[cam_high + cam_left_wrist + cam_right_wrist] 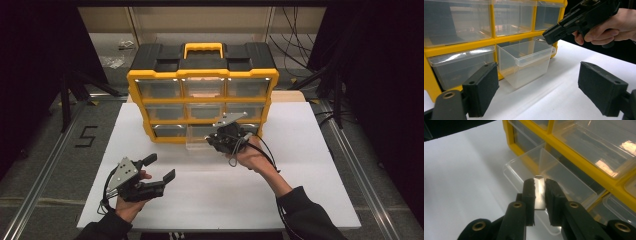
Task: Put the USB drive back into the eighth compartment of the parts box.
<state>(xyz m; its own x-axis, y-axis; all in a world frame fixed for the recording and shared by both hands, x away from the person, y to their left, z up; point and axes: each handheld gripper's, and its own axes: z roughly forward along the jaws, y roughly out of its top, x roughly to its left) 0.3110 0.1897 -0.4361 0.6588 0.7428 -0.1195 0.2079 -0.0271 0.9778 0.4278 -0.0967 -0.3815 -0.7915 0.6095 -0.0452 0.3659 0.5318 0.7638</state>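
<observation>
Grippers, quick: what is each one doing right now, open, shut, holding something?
Left gripper: open, holding nothing.
Right gripper: shut on a thin metal piece, above the pulled-out clear drawer.

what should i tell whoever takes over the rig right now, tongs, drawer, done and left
Right tongs: shut on a small flat silvery metal piece, held over the clear plastic drawer.
Left tongs: open, holding nothing, low over the white table, to the left of the drawer.
Drawer: pulled out from the bottom row of the yellow and black drawer cabinet, partly on the table; looks empty.
Done: drawer out, piece picked up.
Left: probably drop the piece into the drawer, then push the drawer back in.
</observation>
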